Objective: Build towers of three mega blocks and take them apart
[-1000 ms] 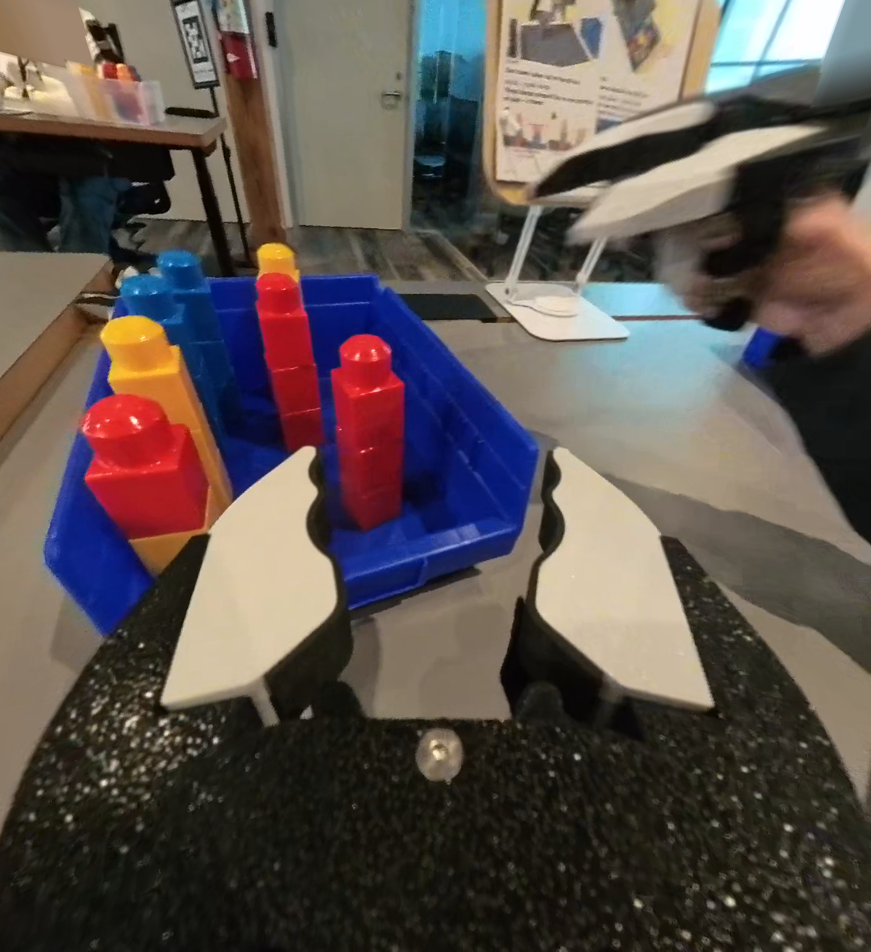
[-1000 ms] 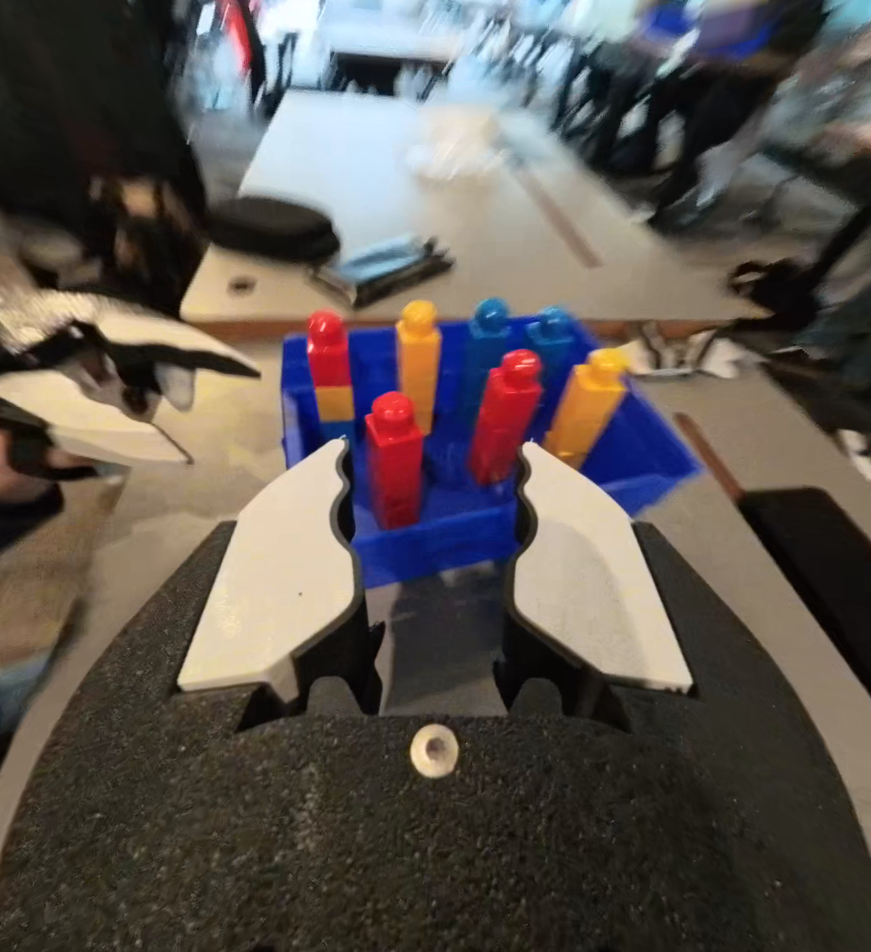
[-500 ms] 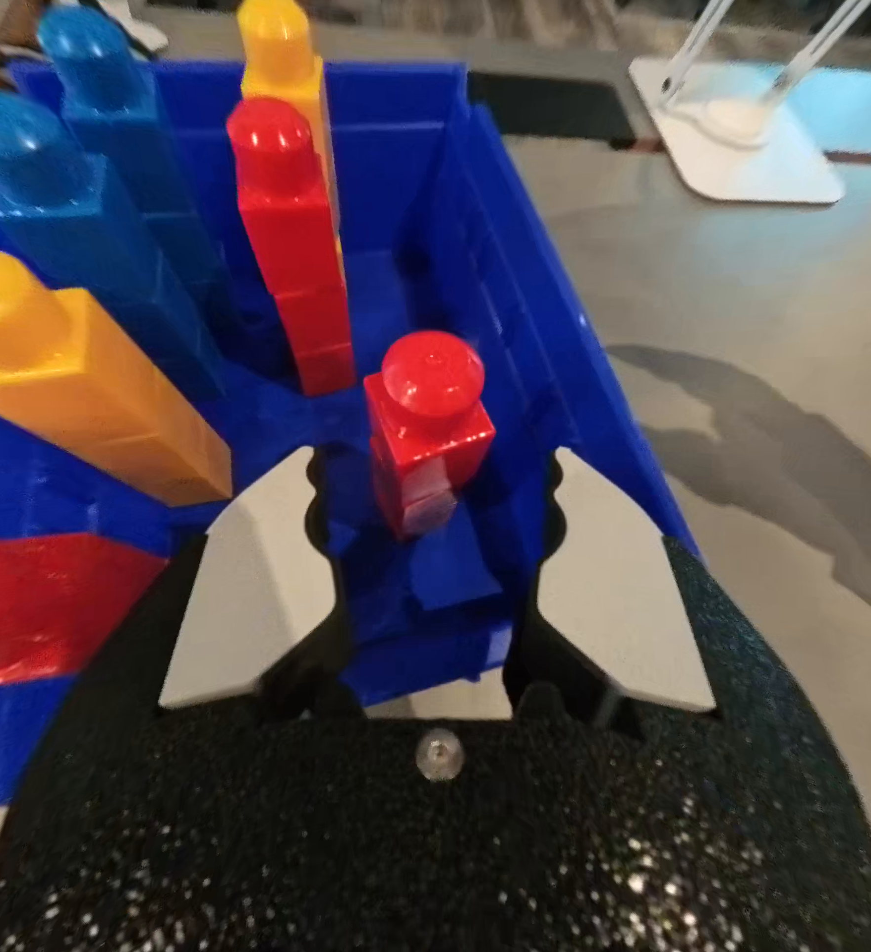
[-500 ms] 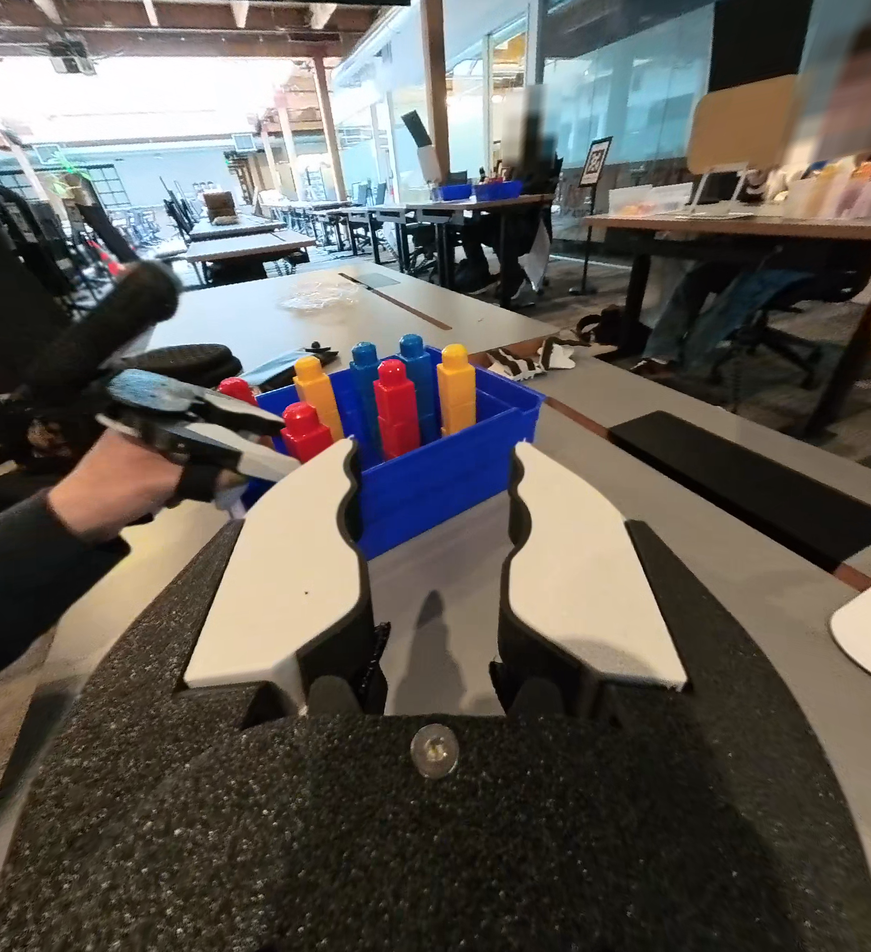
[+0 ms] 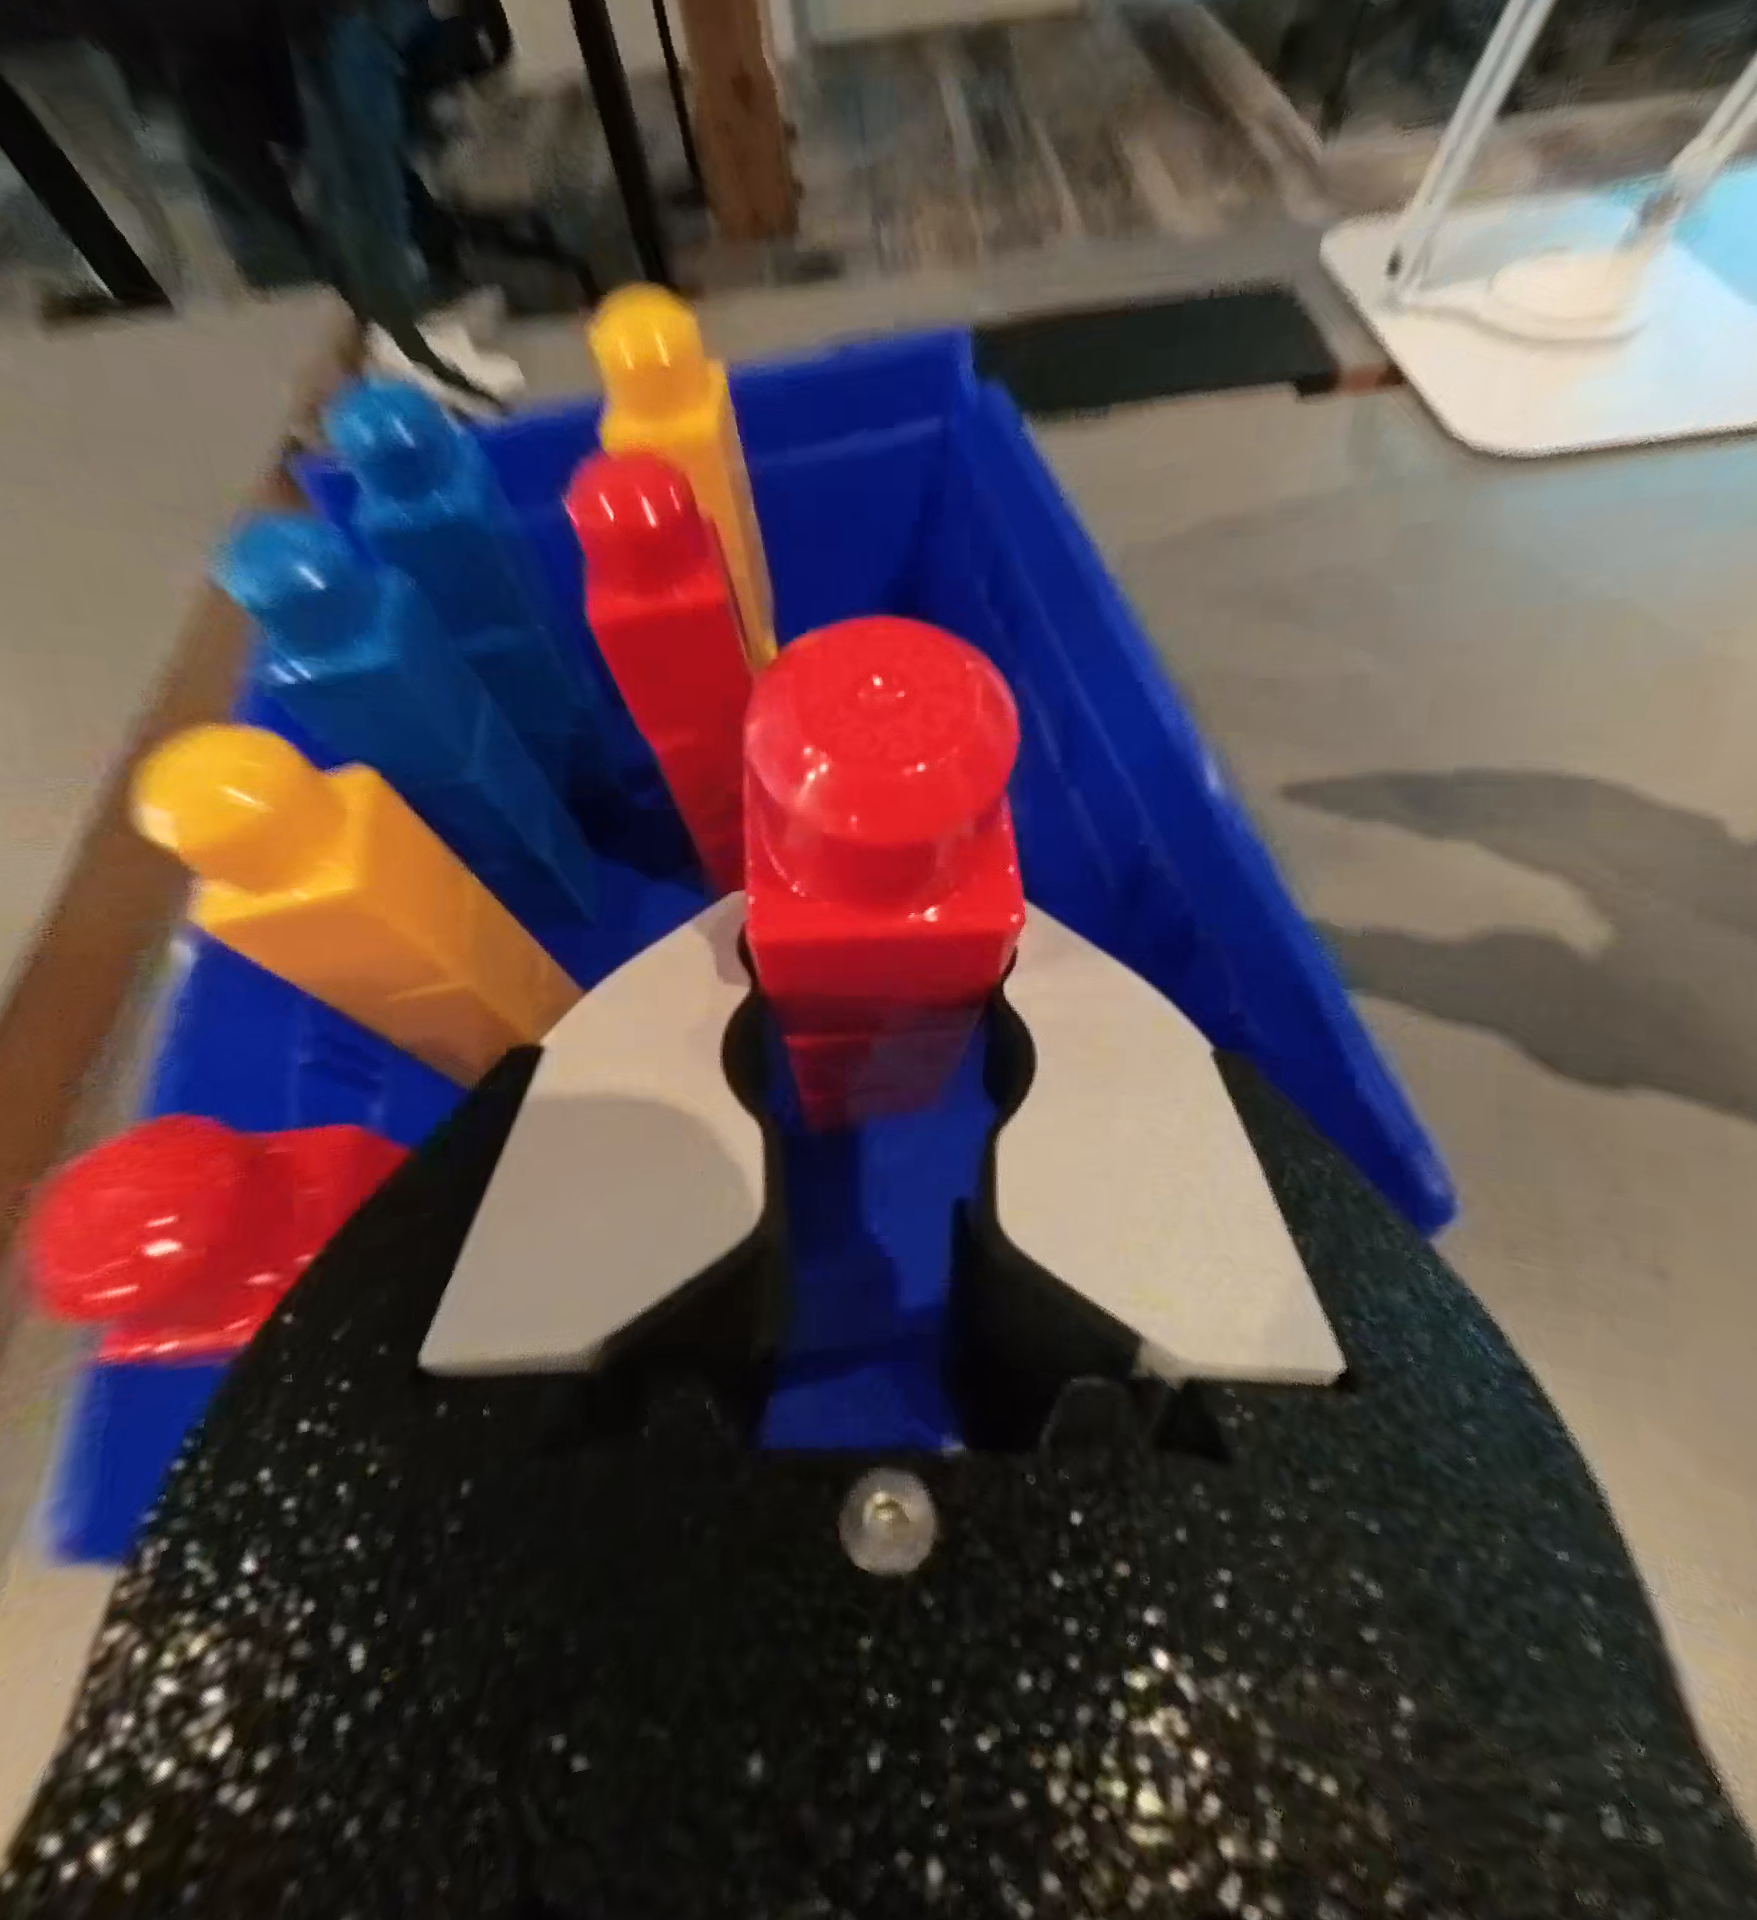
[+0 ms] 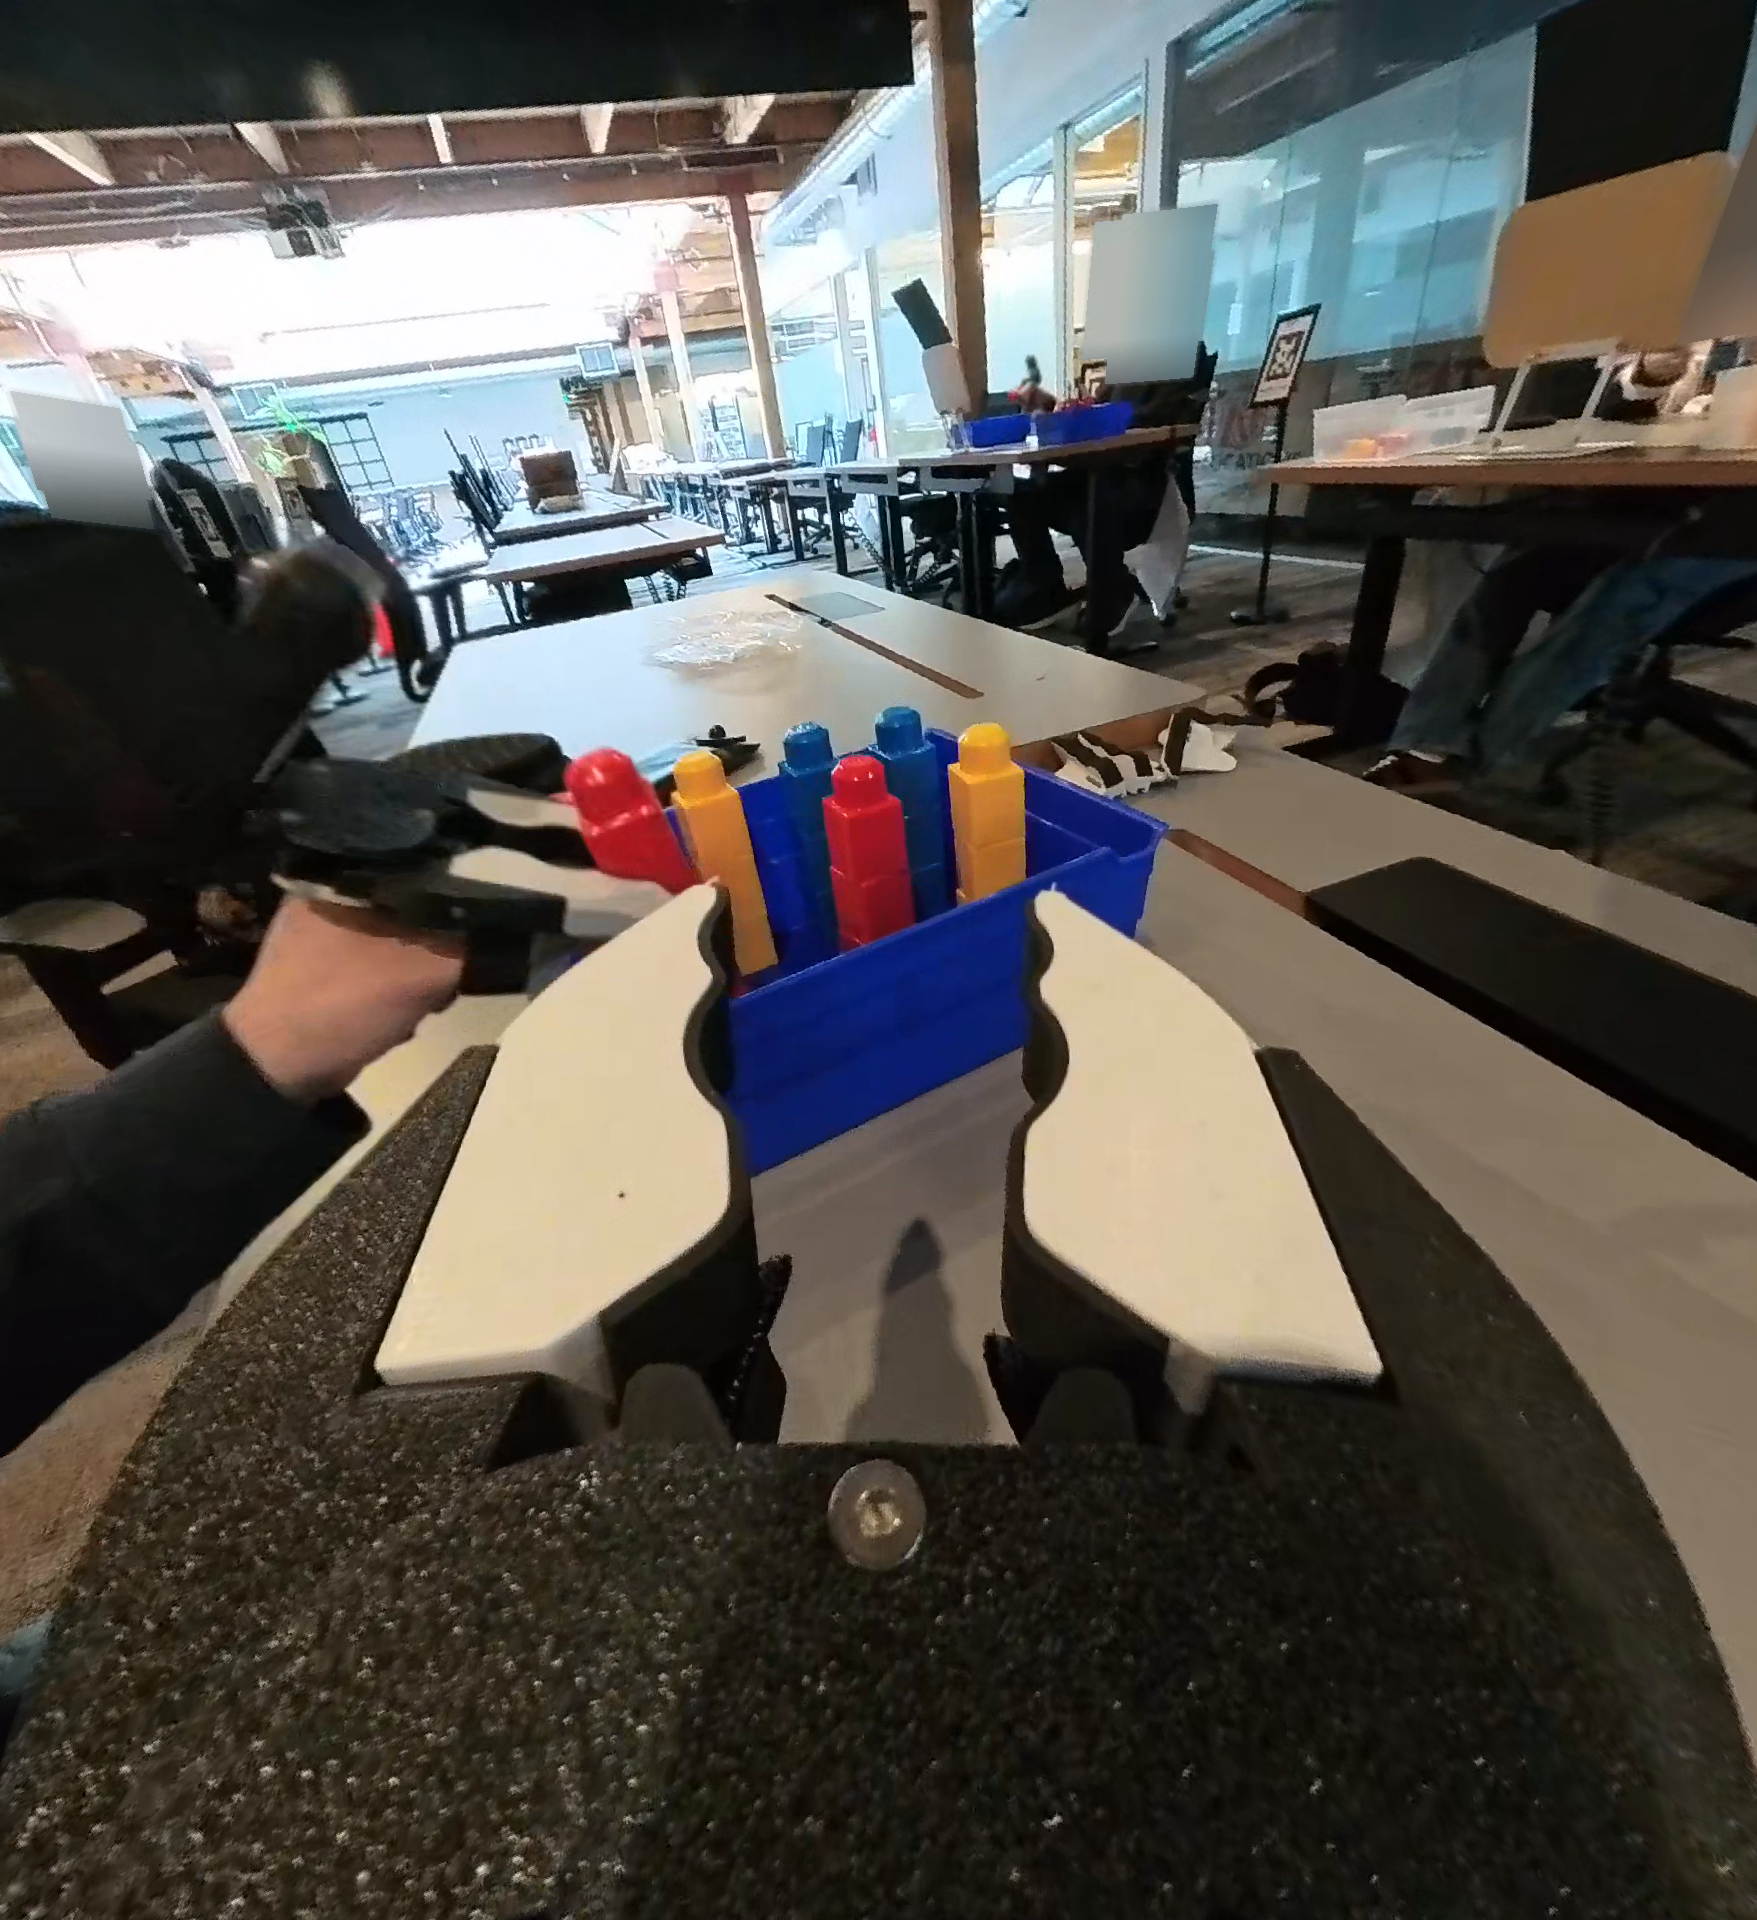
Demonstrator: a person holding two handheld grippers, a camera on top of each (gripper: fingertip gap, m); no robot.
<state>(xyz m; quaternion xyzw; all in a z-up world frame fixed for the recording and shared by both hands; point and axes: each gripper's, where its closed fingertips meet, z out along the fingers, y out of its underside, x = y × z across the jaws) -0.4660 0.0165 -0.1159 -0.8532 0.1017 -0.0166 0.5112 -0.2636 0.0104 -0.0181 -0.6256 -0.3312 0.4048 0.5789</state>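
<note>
A blue bin [image 5: 1144, 727] on the grey table holds several upright three-block towers: yellow [image 5: 334, 883], two blue [image 5: 386, 665], red [image 5: 656, 623], a far yellow one [image 5: 666, 395] and a red one at the near left [image 5: 178, 1236]. My left gripper [image 5: 879, 966] is shut on the nearest red tower [image 5: 879, 831], just under its top block. In the right wrist view the left gripper [image 6: 541, 873] holds that red tower [image 6: 625, 821] at the bin's [image 6: 905, 1018] left end. My right gripper [image 6: 879, 914] is open and empty, short of the bin's near wall.
A white stand base [image 5: 1580, 343] sits on the table to the far right of the bin. A black mat [image 6: 1580, 997] lies to the right. A second table [image 5: 74, 499] adjoins on the left. A person's hand [image 6: 334, 987] holds the left gripper.
My left gripper has moved in over the bin and shut on the nearest red tower. My right gripper has pulled back to the bin's near side and stays open.
</note>
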